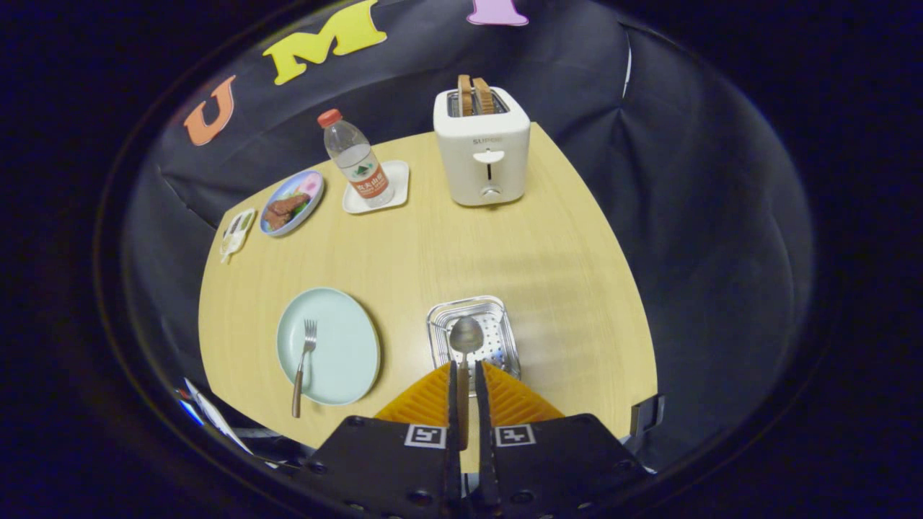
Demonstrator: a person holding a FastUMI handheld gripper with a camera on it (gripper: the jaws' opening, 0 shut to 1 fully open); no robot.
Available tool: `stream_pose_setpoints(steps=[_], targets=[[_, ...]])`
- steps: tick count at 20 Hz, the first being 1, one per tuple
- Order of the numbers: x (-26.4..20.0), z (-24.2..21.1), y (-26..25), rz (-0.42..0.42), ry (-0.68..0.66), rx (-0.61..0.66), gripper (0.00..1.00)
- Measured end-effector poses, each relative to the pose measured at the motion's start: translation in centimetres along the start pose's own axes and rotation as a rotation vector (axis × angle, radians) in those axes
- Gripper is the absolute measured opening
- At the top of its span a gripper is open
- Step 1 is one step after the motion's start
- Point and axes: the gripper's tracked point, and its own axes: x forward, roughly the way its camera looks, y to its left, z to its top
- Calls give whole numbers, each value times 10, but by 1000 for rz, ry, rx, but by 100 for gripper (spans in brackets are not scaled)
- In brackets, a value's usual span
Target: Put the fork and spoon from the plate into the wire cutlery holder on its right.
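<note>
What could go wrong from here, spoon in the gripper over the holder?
1. The gripper pinches only the spoon's thin handle, so it may swivel or slip before release.
2. The bowl hangs over the wire cutlery holder; a tilted drop might catch its rim and land on the table.
3. The fork overhangs the plate edge and could tip when grasped.

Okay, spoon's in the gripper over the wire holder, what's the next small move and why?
Probably lower the spoon a little further into the wire cutlery holder, then open. The gripper is shut on its handle with the bowl hanging over the holder's basket, and the fork lies on the plate.
</note>
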Motion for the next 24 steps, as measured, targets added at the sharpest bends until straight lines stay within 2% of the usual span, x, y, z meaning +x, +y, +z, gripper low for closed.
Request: stream_pose_setpoints(steps=[2, 3, 4, 6, 9, 11, 14, 18, 24], targets=[[0, 1, 0, -10, -19, 12, 19], [-1, 1, 4, 2, -26, 24, 19], [0, -1, 9, 10, -28, 33, 24], [0, -4, 17, 25, -43, 40, 29], [-1, 4, 33, 35, -135, 19, 56], [-6, 8, 47, 43, -194, -12, 78], [-6, 8, 71, 41, -244, -52, 96], [4, -9, 110, 46, -229, -114, 96], [29, -45, 168, 77, -153, -110, 96]])
